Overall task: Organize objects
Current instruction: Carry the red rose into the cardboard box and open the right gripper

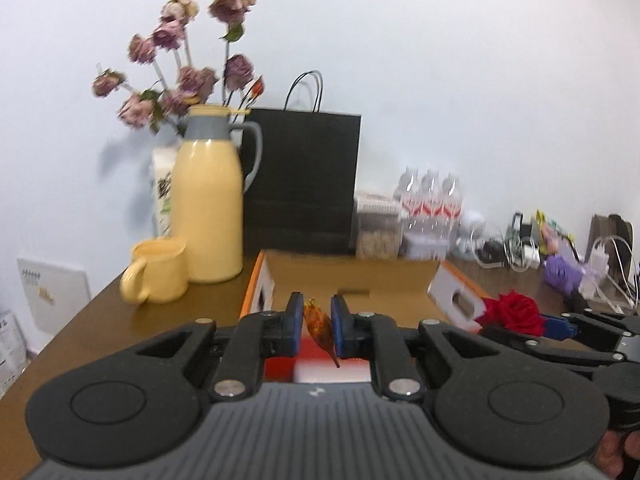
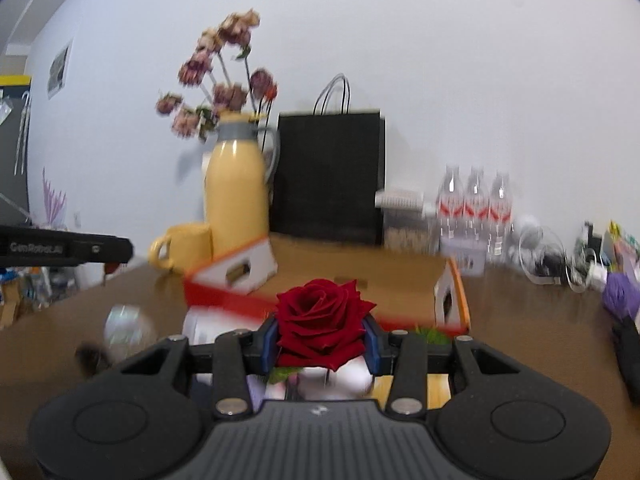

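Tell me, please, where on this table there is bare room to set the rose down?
The open cardboard box shows bare floor inside, bordered by its flaps. Bare brown table lies in front of the yellow mug. It is crowded along the wall: yellow jug, black paper bag, water bottles and tangled cables at the far right.

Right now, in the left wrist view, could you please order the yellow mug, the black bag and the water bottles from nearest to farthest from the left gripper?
1. Yellow mug, left of the left gripper.
2. Black bag, behind the box.
3. Water bottles, far right by the wall; close to the bag in depth.
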`<state>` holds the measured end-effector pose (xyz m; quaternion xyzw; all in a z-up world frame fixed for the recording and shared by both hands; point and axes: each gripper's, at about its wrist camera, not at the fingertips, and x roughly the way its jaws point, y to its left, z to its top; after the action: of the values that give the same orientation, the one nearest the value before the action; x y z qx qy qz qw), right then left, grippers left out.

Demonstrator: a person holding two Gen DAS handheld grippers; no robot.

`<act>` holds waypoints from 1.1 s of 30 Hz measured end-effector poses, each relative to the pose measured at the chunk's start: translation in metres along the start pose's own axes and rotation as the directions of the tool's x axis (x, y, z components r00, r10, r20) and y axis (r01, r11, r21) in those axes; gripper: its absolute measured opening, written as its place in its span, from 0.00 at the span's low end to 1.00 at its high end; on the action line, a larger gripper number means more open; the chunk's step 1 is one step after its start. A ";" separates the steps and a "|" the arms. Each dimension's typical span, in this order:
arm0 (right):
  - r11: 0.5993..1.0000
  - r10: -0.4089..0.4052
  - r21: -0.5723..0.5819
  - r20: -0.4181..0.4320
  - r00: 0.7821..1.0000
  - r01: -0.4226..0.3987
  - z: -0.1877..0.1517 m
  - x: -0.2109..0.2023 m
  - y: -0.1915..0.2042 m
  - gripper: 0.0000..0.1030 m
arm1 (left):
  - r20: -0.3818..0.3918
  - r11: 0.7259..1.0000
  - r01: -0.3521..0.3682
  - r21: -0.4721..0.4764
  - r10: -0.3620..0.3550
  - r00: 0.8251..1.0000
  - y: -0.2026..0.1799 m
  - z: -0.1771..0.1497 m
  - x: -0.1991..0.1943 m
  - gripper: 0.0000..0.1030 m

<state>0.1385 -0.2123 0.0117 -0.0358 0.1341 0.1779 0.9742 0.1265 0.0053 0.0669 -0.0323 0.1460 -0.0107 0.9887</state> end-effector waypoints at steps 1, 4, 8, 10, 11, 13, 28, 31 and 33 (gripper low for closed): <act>1.000 -0.005 -0.003 0.008 1.000 0.005 0.008 0.008 -0.001 0.38 | 0.002 1.000 0.003 0.000 -0.003 1.000 -0.004 0.007 0.010 0.15; 1.000 -0.013 -0.001 0.011 1.000 0.013 0.031 0.035 -0.006 0.38 | -0.025 1.000 -0.009 0.012 0.010 1.000 -0.013 0.025 0.042 0.15; 1.000 -0.026 0.009 -0.057 0.998 0.026 0.050 0.080 -0.015 0.38 | -0.096 0.999 -0.035 0.033 0.038 0.995 -0.022 0.037 0.089 0.15; 0.999 -0.036 0.010 -0.107 0.994 0.037 0.053 0.101 -0.021 0.38 | -0.143 0.998 -0.043 0.037 0.047 0.989 -0.025 0.038 0.111 0.15; 0.999 -0.044 0.010 -0.135 0.990 0.046 0.054 0.113 -0.024 0.38 | -0.170 0.998 -0.046 0.035 0.052 0.984 -0.026 0.037 0.123 0.15; 0.998 -0.053 0.009 -0.185 0.981 0.055 0.052 0.132 -0.027 0.38 | -0.216 0.998 -0.058 0.029 0.063 0.974 -0.026 0.034 0.143 0.15; 0.998 -0.056 0.015 -0.372 0.927 0.066 0.015 0.203 -0.024 0.53 | -0.375 0.990 -0.138 0.032 0.140 0.916 -0.023 -0.005 0.208 0.28; 0.994 -0.084 0.033 -0.384 0.919 0.105 0.012 0.206 -0.026 0.82 | -0.358 0.989 -0.144 0.028 0.144 0.923 -0.022 -0.003 0.205 0.48; 0.993 -0.085 0.038 -0.405 0.910 0.110 0.009 0.208 -0.027 0.83 | -0.351 0.989 -0.146 0.029 0.146 0.925 -0.022 -0.001 0.203 0.68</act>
<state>0.3382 -0.1663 -0.0361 -0.0491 0.3350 0.1136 0.9340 0.3205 -0.0228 0.0088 -0.0175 0.3224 0.0570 0.9447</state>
